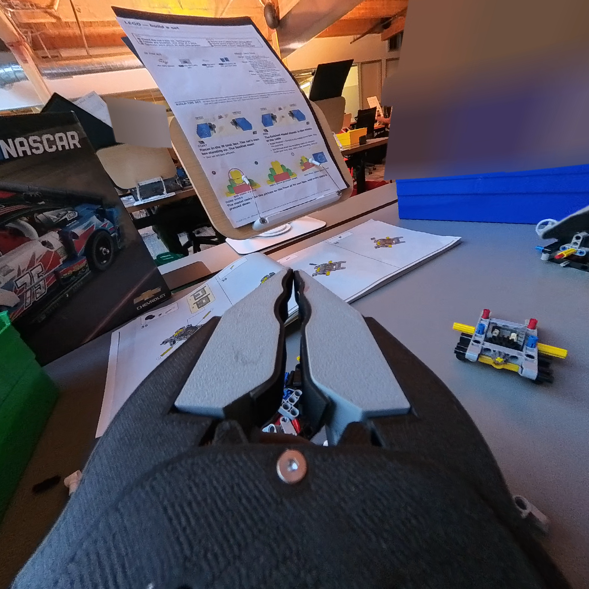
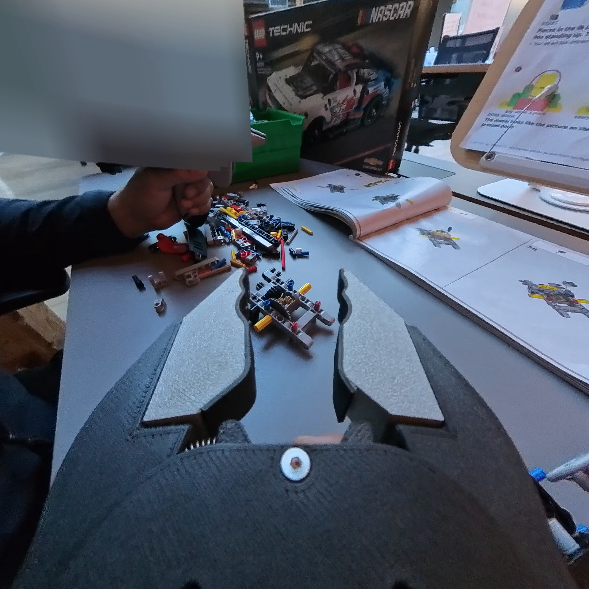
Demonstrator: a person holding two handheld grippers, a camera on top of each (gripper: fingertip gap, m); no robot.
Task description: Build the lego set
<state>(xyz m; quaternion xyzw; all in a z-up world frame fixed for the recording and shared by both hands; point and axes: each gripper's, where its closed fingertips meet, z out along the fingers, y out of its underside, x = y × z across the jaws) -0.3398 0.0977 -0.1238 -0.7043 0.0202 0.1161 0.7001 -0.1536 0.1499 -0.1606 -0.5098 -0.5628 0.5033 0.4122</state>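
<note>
The right hand-held gripper [image 2: 292, 294] stands wide open over the table [image 2: 111, 318]. A small grey assembly [image 2: 287, 307] with yellow axles lies on the surface between its fingers; the left finger [image 2: 237, 296] looks to be just at the assembly's end, while the right finger stands apart from it, so nothing is gripped. A sideways nudge from that near finger could skid or twist the light assembly, and its protruding yellow axles and red pins look easy to knock.

The left hand-held gripper [image 1: 293, 274] has its tips together with nothing between them, raised above the open instruction booklet [image 1: 366, 264], with loose bricks below its body.

Beyond the assembly, a scatter of loose pieces [image 2: 245, 229] lies near; a sweep that way would spread them. The booklet crowds the right side, a green bin [image 2: 271, 140] and a dark printed box [image 2: 334, 79] close the far edge, and the near table edge lies to the left. Bare surface shows mostly just around the assembly.
</note>
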